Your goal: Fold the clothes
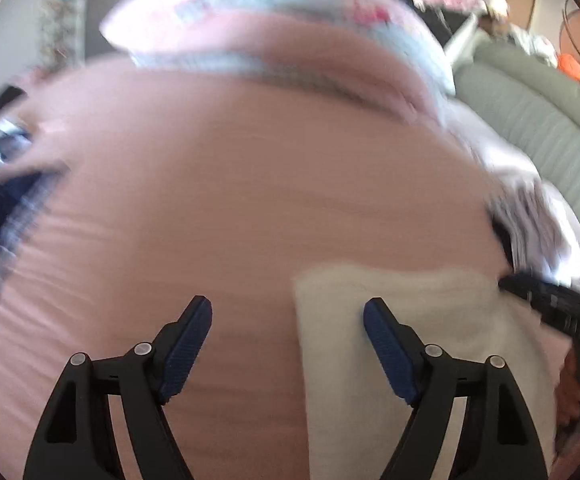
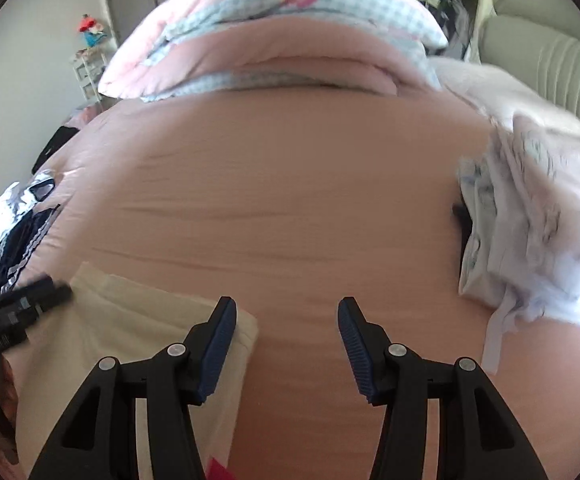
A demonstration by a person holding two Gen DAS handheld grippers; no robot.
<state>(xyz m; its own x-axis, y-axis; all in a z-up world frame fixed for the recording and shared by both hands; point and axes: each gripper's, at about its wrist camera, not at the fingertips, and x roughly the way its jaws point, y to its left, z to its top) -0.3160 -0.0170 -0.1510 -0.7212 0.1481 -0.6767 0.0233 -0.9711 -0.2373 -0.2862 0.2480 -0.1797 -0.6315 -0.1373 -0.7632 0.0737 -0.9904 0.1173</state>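
— What is on the bed [image 2: 273, 184] at this moment?

— Taking the biggest first: the pink sheet spreads wide and flat, with a rolled quilt [image 2: 273, 40] at the far end from the cream garment [image 2: 129, 320]. That cream garment lies flat at the near edge, its far hem straight and its right side edge clean. Whether it is mid-fold or laid out ready, I cannot tell. Right of it, well apart, sits a pale printed heap [image 2: 538, 248]; left of it, a dark blue and white bundle [image 2: 13, 240].

— How would the cream piece handle?

— Soft and light, I judge, limp rather than stiff, so it will sag if lifted by one point. The corners along the far hem look like the best hold, one per side.

— And the tools?

— The left gripper [image 1: 287, 332] hovers over the garment's left edge, jaws spread wide, gripping nothing. The right gripper [image 2: 287, 332] hangs above its right edge, jaws equally wide, also holding nothing.
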